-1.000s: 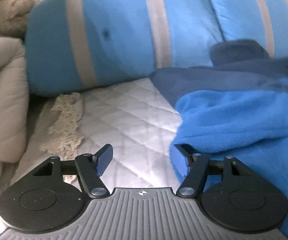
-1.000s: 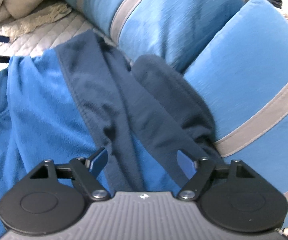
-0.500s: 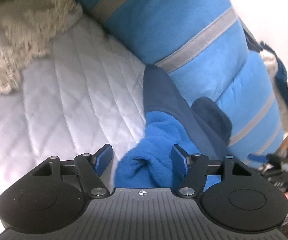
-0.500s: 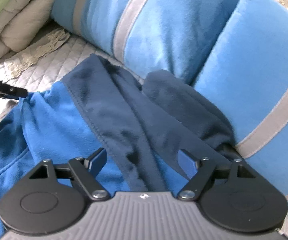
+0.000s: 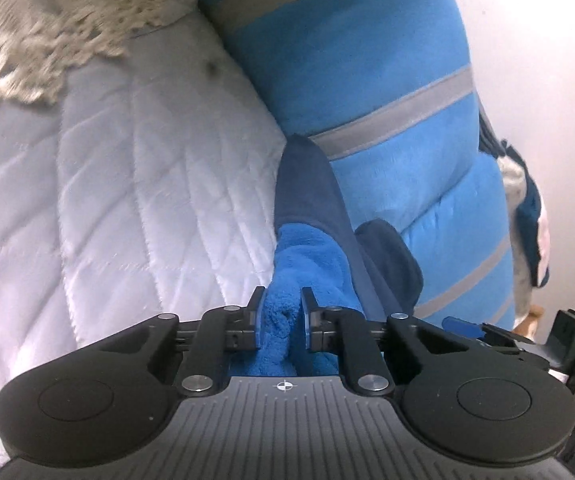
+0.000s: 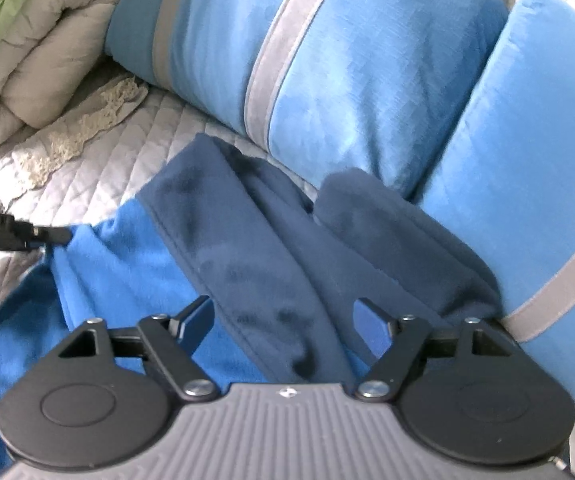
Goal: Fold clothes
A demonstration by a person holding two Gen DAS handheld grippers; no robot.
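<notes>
No words, brand names, labels or numbers can be read in either view. The one sign is a small white crosshair mark, a circle crossed by two lines, printed on the ribbed grey body of each tool: at lower centre of the left wrist view on the left gripper (image 5: 281, 325), and at lower centre of the right wrist view on the right gripper (image 6: 283, 319), where it is blurred and possibly the same mark. A tiny green light glows on a dark block (image 5: 573, 340) at the right edge of the left wrist view; no lettering on it is legible.
</notes>
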